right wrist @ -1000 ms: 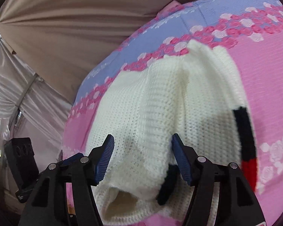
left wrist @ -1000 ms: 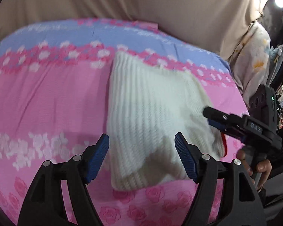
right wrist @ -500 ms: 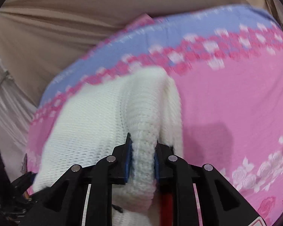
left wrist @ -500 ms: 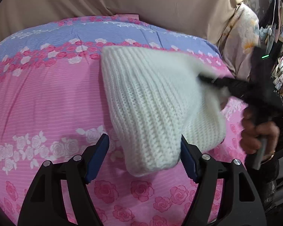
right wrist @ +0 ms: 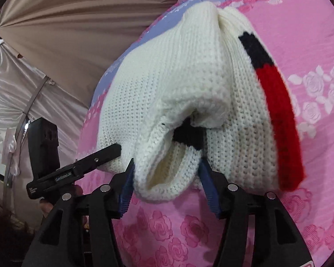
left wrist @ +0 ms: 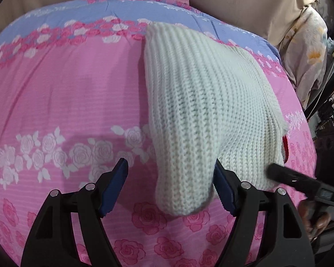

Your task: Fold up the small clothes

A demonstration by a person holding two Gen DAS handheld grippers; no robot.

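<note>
Now both the left gripper [left wrist: 170, 187] and right gripper [right wrist: 165, 187] gape, released, around the cream knitted sweater [left wrist: 208, 102]; pinch the near edge evenly

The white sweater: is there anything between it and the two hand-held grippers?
Nothing visible. The white sweater lies on the pink bedspread with its near edge already between the open jaws of the left hand-held gripper and the right hand-held gripper.

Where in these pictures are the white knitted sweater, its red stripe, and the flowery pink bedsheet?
white knitted sweater [left wrist: 202, 102]: left wrist view, middle of its ribbed knit.
red stripe [right wrist: 278, 120]: right wrist view, midway along the stripe.
flowery pink bedsheet [left wrist: 66, 93]: left wrist view, bare pink area left of the sweater.
</note>
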